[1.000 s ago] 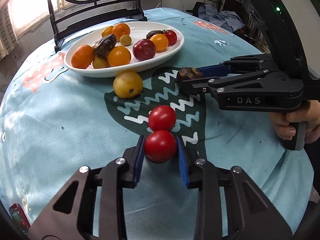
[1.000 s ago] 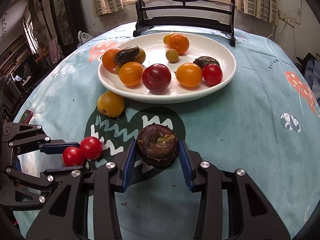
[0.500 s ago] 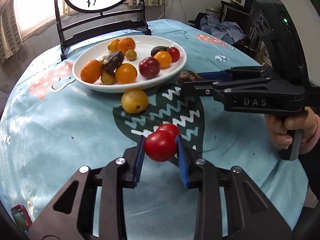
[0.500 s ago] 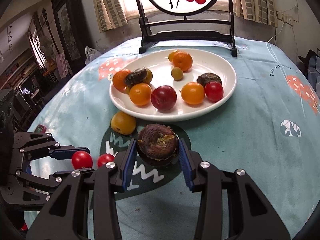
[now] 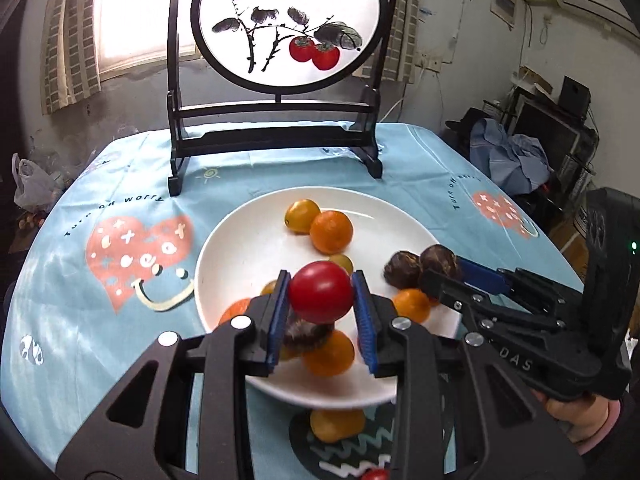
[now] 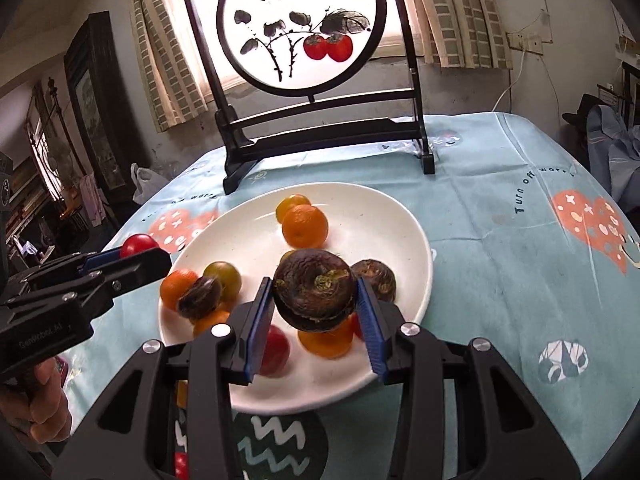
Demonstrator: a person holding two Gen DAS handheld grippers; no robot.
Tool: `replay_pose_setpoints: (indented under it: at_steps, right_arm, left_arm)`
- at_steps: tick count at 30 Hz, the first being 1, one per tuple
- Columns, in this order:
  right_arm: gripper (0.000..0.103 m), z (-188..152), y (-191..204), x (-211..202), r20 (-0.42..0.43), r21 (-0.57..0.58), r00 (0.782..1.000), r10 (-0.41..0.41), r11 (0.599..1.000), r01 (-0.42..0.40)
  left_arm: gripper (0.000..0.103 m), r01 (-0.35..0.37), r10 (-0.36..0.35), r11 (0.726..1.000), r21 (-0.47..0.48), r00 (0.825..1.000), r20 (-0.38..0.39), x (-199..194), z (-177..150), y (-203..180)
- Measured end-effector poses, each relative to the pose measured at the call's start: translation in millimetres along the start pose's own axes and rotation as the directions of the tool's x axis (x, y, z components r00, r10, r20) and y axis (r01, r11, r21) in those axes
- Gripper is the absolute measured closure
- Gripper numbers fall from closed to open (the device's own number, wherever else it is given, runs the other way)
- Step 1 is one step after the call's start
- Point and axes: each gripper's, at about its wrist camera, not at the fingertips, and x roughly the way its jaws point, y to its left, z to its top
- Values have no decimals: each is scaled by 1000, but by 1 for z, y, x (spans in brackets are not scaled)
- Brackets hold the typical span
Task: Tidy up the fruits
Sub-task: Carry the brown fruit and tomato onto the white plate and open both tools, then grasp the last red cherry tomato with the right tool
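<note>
One white plate (image 6: pixel 416 256) on the blue-clothed table (image 6: pixel 500 240), before a painted screen (image 6: pixel 300 24), holds oranges and dark fruits. Above it, the right tool (image 6: pixel 314 308) pinches a brown fruit (image 6: pixel 314 290); the left tool (image 5: pixel 322 306) pinches a red tomato (image 5: pixel 321 291).

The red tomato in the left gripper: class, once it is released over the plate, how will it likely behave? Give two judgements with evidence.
The red tomato looks round and glossy, so it will probably roll on the smooth white plate until other fruit stops it. Its skin looks thin; the left gripper could bruise or split it if squeezed harder.
</note>
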Motion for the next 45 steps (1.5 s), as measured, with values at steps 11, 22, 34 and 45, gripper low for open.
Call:
replay_pose_setpoints:
  at_steps: [11, 22, 34, 45]
  right_arm:
    - [61, 22, -19, 40, -29, 15, 1000, 9, 1000, -9]
    - [52, 24, -16, 25, -33, 31, 999, 13, 999, -12]
    - [52, -28, 30, -33, -85, -20, 988, 128, 991, -130]
    - [52, -87, 96, -24, -277, -300, 954, 114, 933, -198]
  left_arm:
    - [69, -84, 84, 996, -6, 995, -60, 60, 28, 5]
    - [13, -75, 77, 996, -49, 996, 37, 11, 22, 8]
    - [4, -167, 202, 970, -176, 958, 202, -88, -54, 30]
    - [4, -202, 193, 952, -229, 979, -64, -62, -83, 64]
